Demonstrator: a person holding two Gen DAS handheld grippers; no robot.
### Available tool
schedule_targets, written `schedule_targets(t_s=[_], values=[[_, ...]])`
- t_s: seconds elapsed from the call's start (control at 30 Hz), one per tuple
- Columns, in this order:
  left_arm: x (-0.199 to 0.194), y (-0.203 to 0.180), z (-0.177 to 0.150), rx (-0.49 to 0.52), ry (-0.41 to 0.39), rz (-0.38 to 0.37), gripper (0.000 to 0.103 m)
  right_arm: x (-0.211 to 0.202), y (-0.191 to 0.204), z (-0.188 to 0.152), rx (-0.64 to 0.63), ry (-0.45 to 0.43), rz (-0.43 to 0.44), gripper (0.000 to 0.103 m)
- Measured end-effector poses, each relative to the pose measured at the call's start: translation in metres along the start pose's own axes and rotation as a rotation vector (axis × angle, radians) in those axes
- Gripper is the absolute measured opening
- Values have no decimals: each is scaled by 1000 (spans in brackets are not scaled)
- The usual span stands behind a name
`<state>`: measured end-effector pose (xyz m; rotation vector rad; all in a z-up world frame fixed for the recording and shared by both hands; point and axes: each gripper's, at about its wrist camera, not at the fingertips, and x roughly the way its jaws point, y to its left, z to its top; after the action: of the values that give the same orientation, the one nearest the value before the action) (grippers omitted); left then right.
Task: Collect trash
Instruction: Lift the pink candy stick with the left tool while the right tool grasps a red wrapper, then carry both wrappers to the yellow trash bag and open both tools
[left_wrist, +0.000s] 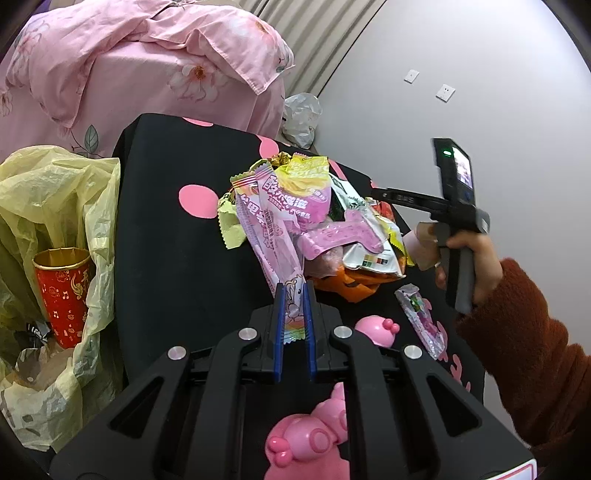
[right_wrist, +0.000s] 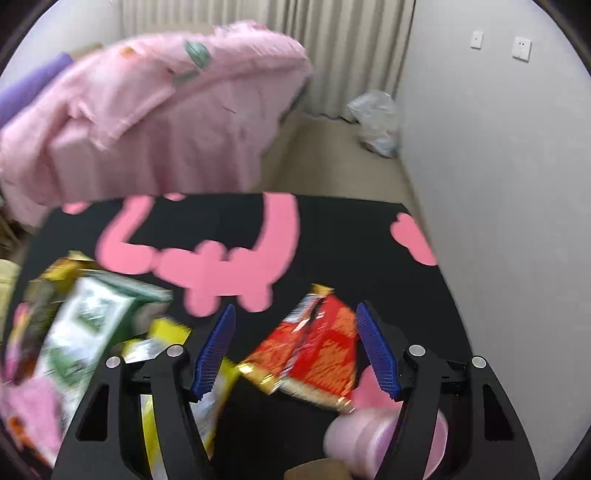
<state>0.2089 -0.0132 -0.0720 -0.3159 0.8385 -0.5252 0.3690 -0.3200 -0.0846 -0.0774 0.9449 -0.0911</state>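
Note:
A heap of snack wrappers (left_wrist: 317, 221) lies on a table under a black cloth with pink spots (left_wrist: 177, 258). My left gripper (left_wrist: 295, 299) is shut on the end of a long pink and white wrapper (left_wrist: 269, 229) that runs up into the heap. In the right wrist view, which is blurred, my right gripper (right_wrist: 297, 343) stands open with a red and orange wrapper (right_wrist: 317, 350) lying on the cloth between its blue pads (right_wrist: 216, 350); the pads do not press on it. A hand in a rust sleeve (left_wrist: 469, 258) holds the right gripper (left_wrist: 375, 192) over the heap's right side.
A yellow plastic bag (left_wrist: 62, 206) with a red and gold paper cup (left_wrist: 62, 295) in it hangs off the table's left. Pink toys (left_wrist: 375, 328) and a small clear wrapper (left_wrist: 421, 317) lie near me. A bed with pink bedding (left_wrist: 147, 74) stands behind, and a white bag (right_wrist: 376, 122) by the wall.

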Motion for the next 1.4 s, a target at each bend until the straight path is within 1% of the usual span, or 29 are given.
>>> schedule_targets(t_s=[0.03, 0.07, 0.13, 0.17, 0.2, 0.23, 0.3, 0.33, 0.4, 0.47, 0.57, 0.63, 0.73, 0.87, 0.97, 1.07, 1.1, 1.2, 1.27, 1.4], values=[[0, 1, 0, 1, 1, -1, 8, 7, -2, 2, 0, 30, -9, 62], [0, 3, 0, 1, 1, -4, 8, 13, -4, 4, -3, 62, -12, 58], [1, 7, 0, -9, -1, -14, 8, 26, -6, 4, -28, 122, -5, 57], [1, 10, 0, -18, -3, -20, 8, 30, -5, 3, -45, 137, -10, 57], [2, 11, 0, -24, -5, -22, 8, 31, -4, 0, -66, 140, -12, 55], [3, 12, 0, -30, -4, -25, 8, 31, -2, -2, -89, 132, -14, 51], [5, 13, 0, -37, 1, -27, 8, 26, 0, -6, -110, 104, -23, 32], [5, 13, 0, -36, 3, -26, 8, 22, 0, -7, -112, 89, -11, 29], [3, 11, 0, -29, -1, -21, 8, 12, -1, -9, -106, 64, 22, 28], [0, 7, 1, -22, -7, -20, 8, -7, 1, -10, -116, 15, 35, 28], [-5, -1, 2, -8, -16, -21, 8, -45, 0, -15, -122, -65, 75, 28], [-10, -8, 3, 6, -22, -25, 8, -76, -1, -23, -130, -128, 99, 28], [-19, -19, 4, 26, -31, -28, 8, -116, 0, -38, -147, -194, 148, 28], [-34, -31, 6, 59, -49, -15, 8, -159, 4, -58, -153, -249, 223, 28], [-53, -39, 8, 84, -78, 17, 8, -186, 11, -71, -144, -293, 284, 28], [-70, -42, 9, 102, -104, 51, 8, -203, 18, -79, -129, -328, 339, 28], [-79, -44, 9, 116, -118, 73, 8, -209, 22, -82, -125, -339, 361, 28], [-99, -45, 7, 144, -149, 121, 8, -224, 40, -89, -137, -370, 420, 28], [-110, -42, 7, 145, -163, 143, 8, -232, 51, -92, -147, -388, 445, 28], [-136, -28, 1, 128, -196, 222, 8, -247, 85, -94, -172, -409, 532, 28]])
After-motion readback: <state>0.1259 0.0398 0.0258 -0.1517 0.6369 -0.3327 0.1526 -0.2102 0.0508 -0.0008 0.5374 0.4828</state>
